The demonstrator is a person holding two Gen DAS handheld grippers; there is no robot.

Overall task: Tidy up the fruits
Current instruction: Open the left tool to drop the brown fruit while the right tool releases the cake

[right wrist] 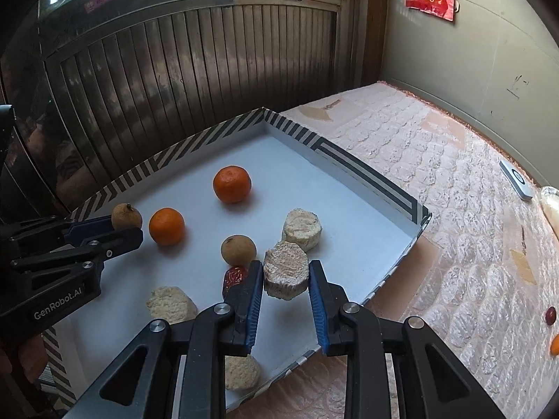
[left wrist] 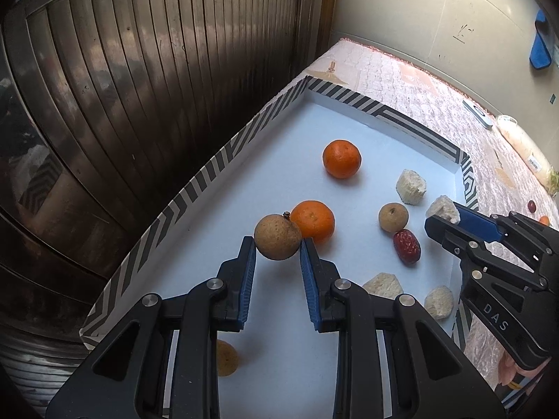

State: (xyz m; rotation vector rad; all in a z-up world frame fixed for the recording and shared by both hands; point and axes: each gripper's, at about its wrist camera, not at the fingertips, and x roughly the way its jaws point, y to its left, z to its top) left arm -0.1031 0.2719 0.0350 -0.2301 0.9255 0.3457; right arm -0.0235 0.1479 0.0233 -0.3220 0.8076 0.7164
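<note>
A white tray with a striped rim [left wrist: 223, 153] [right wrist: 370, 171] holds the fruit. My left gripper [left wrist: 277, 248] is shut on a brown longan [left wrist: 277, 236], held above the tray floor; it also shows in the right wrist view [right wrist: 126, 217]. My right gripper [right wrist: 285, 272] is shut on a pale puffed cake [right wrist: 285, 274], lifted above the tray; in the left wrist view this cake [left wrist: 443, 209] shows at its tip. In the tray lie two oranges [left wrist: 341, 159] [left wrist: 313, 220], another longan [left wrist: 393, 217], a red date [left wrist: 406, 246] and more pale cakes [left wrist: 411, 186].
The tray rests on a pink quilted mattress [right wrist: 454, 209]. A third longan [left wrist: 226, 358] lies under my left gripper. A date [right wrist: 551, 315] and an orange [right wrist: 554, 345] lie on the mattress at right. A white remote [right wrist: 516, 179] lies near the wall. A dark ribbed door stands behind.
</note>
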